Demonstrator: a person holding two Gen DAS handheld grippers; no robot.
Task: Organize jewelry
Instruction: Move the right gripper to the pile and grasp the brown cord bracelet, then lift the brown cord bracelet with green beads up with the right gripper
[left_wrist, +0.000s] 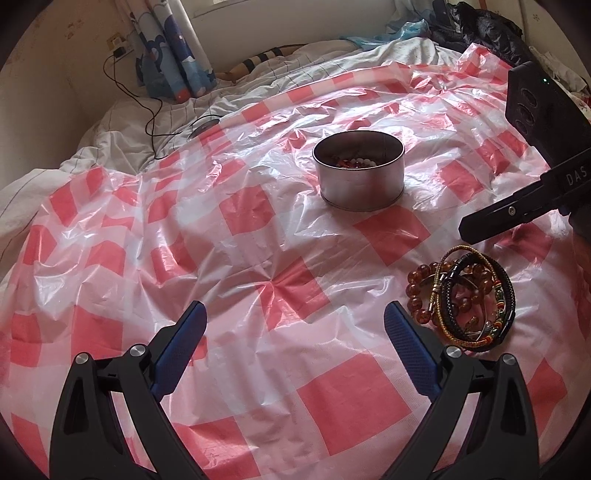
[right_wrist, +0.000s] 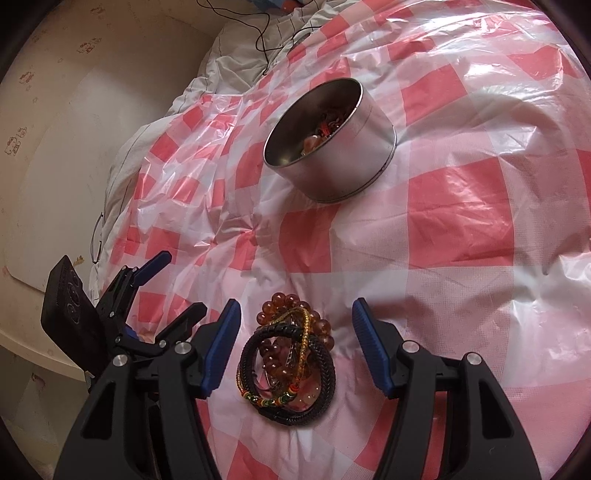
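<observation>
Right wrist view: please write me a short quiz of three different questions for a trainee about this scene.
1. True or false: the right tongs are clamped on the pile of bracelets.
2. What lies inside the metal tin?
A. nothing
B. some jewelry
C. water
3. Fill in: the checked sheet is red and ____.

Key: 1. False, the tongs stand open on either side of the pile, pads apart from it. 2. B. 3. White.
</observation>
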